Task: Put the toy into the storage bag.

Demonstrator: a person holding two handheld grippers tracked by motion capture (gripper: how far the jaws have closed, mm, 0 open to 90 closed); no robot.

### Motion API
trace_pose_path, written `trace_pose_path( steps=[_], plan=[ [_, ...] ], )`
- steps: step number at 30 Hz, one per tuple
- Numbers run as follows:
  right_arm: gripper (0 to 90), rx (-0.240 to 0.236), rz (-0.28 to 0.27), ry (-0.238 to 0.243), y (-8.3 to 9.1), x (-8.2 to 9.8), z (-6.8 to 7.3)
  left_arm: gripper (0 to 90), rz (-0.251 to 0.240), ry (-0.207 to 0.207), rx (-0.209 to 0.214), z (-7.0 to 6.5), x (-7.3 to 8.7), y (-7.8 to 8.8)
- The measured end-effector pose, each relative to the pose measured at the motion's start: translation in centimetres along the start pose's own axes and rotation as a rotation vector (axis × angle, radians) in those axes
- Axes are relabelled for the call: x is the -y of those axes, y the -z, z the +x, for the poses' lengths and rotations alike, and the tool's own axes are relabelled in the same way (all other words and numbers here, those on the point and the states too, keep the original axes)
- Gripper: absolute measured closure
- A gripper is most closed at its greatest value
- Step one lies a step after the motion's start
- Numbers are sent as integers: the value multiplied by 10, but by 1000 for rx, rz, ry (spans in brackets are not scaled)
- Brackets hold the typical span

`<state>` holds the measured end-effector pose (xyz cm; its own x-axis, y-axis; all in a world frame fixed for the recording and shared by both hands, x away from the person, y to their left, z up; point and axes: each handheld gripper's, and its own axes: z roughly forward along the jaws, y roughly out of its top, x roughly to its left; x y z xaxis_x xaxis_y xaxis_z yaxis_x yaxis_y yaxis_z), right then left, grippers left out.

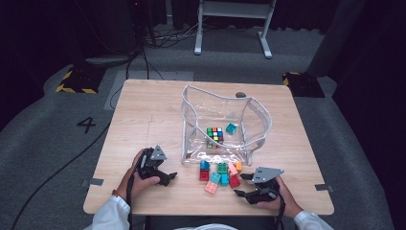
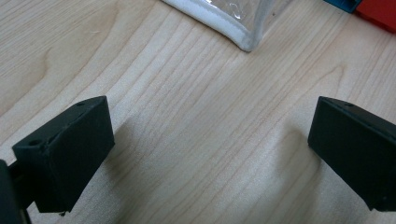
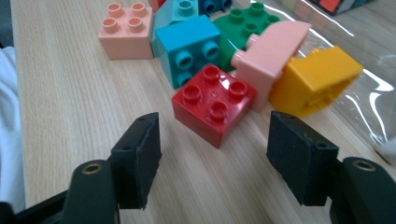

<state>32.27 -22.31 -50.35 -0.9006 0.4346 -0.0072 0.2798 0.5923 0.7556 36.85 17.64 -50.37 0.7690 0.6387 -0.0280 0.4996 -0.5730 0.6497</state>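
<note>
Red brick (image 3: 214, 110): a square toy brick with four round studs on top, glossy, lying flat on the wooden table (image 3: 70, 93), one corner turned toward the camera in the right gripper view. It sits in the middle of that frame, just above and between the two black jaws, nearer the left-hand one but touching neither pad. In the high view the red brick (image 1: 234, 181) is at the lower right edge of the brick pile, just left of the right gripper (image 1: 245, 185).

Right gripper (image 3: 212, 151): jaws parted well wider than the brick, nothing between the pads, nothing held.

Neighbours, right gripper view: a pink sloped brick (image 3: 273, 58) leans against the red one's upper right side; an orange brick (image 3: 315, 79) lies tipped on its side just right of that. A teal brick (image 3: 189, 46) lies on its side just above the red one, a green brick (image 3: 243, 23) behind it, a pale pink four-stud brick (image 3: 126, 30) at upper left, apart from the rest.

High view: the pile lies just below a clear plastic pouch (image 1: 253, 129), which holds a colour cube (image 1: 215, 136) and a small teal block (image 1: 231, 128).

Left gripper (image 1: 165, 176), lower left of the high view: jaws wide apart over bare wood, holding nothing; a pouch corner (image 2: 245, 39) shows at the top of its own view.
</note>
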Motion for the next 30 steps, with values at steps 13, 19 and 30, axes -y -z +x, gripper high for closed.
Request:
trace_pose_path(
  steps=[13,19,30],
  plan=[
    [474,22,-13,-12,-11,-10,6,4,0,1,0,0,0,0],
    [532,15,-15,-5,-8,-8,5,4,-2,1,4,0,0,0],
    [592,25,-22,31,5,3,-3,4,-3,0,5,0,0,0]
  ],
)
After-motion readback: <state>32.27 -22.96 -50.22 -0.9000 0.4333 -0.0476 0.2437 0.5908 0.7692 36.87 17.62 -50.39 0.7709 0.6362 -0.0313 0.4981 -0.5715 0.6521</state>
